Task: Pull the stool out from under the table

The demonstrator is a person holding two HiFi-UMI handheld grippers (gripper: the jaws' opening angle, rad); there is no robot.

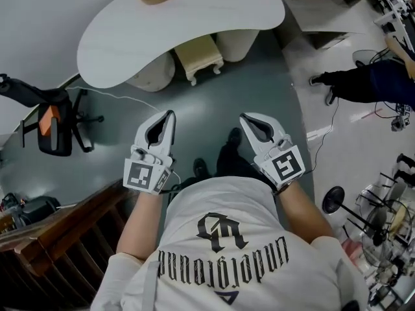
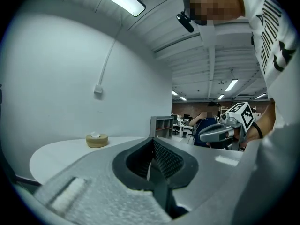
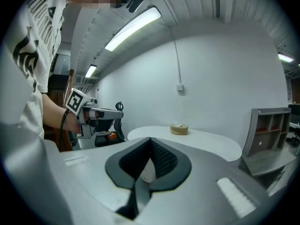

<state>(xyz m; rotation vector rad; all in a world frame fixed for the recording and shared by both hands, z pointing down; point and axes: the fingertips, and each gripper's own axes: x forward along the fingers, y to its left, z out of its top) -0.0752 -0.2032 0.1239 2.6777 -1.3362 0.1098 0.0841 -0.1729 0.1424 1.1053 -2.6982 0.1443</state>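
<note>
Stool [image 1: 198, 56] lay ahead, untouched. Nearest the person, the left gripper [image 1: 170, 114] and right gripper [image 1: 245, 118] both had their jaws pressed together on nothing and touched nothing. Well apart from them across the grey floor [image 1: 211, 99], between the lines they pointed along, the cream stool stood tucked partly under the white table's [image 1: 194, 11] near edge. Its longer side seemingly ran across the view, though the angle was steep. The left gripper looked slightly nearer it.

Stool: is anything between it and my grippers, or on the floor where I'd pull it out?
Nothing visible does. The stool sits half under the table edge, and the floor between it and the left gripper and right gripper is bare. The black office chair stands off to the left.
</note>
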